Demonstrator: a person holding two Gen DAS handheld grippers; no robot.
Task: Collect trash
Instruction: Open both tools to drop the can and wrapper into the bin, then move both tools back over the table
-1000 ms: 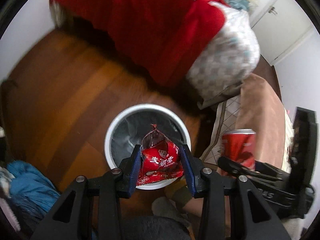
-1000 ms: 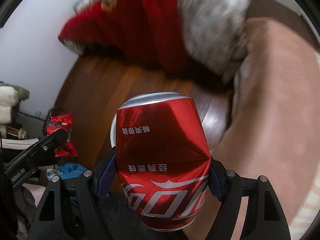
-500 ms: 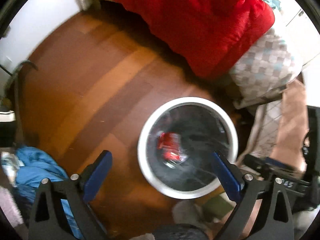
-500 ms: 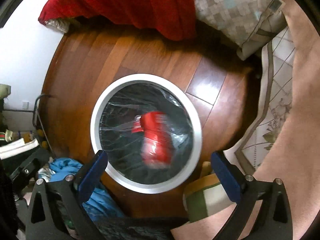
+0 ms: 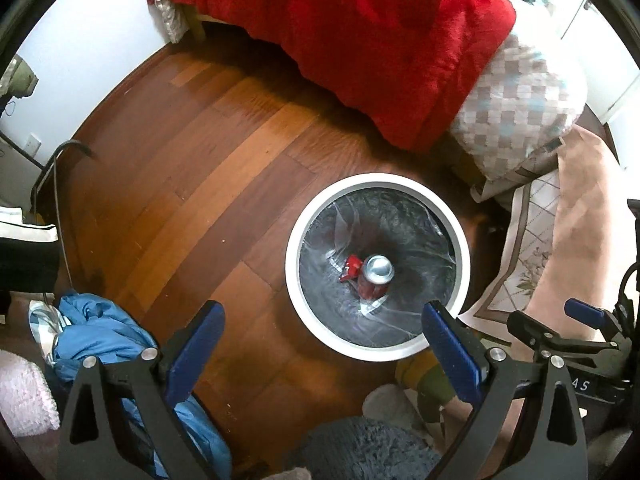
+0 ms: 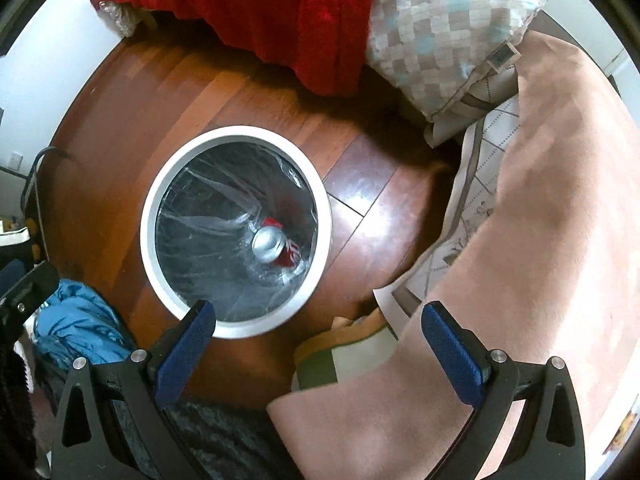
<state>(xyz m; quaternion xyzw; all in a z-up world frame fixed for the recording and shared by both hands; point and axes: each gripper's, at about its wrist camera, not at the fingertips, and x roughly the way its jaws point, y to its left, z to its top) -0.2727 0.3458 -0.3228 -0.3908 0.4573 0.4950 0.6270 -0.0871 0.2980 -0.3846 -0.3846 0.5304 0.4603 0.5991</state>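
A white round trash bin (image 5: 294, 280) with a clear liner stands on the wooden floor; it also shows in the right wrist view (image 6: 149, 240). At its bottom lie a red soda can (image 5: 376, 276), its silver top up, and a red snack wrapper (image 5: 350, 267). The can (image 6: 272, 246) shows in the right wrist view too. My left gripper (image 5: 322, 354) is open and empty above the bin's near rim. My right gripper (image 6: 320, 354) is open and empty, right of the bin, above the floor.
A red blanket (image 5: 360, 40) and checkered pillow (image 5: 520, 108) hang over the bed behind the bin. A pink blanket (image 6: 540, 240) lies to the right. Blue clothing (image 5: 100, 340) is heaped on the floor at left. A cable (image 5: 48, 184) runs by the wall.
Both grippers opened and dropped the wrapper and the can into the bin. Both have since risen and the items have settled at the bottom.
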